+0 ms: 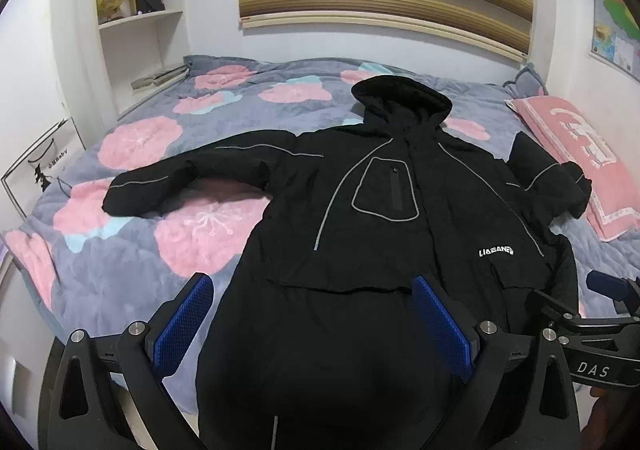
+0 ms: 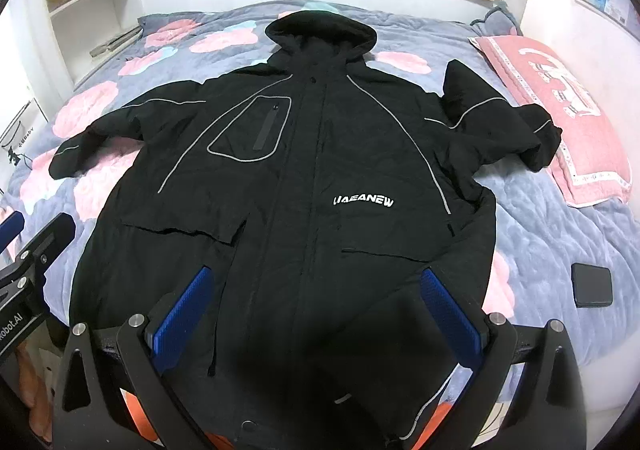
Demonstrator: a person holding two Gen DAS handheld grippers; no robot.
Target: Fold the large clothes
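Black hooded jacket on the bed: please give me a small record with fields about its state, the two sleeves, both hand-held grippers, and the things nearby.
garment: black hooded jacket with grey piping, spread flat, front up, on the grey quilt with pink flowers
left-side sleeve: stretched outward
right-side sleeve: bent, bunched beside the pink pillow
left hand-held gripper: open, above the hem
right hand-held gripper: open, above the hem
nearby: small flat black object on the quilt
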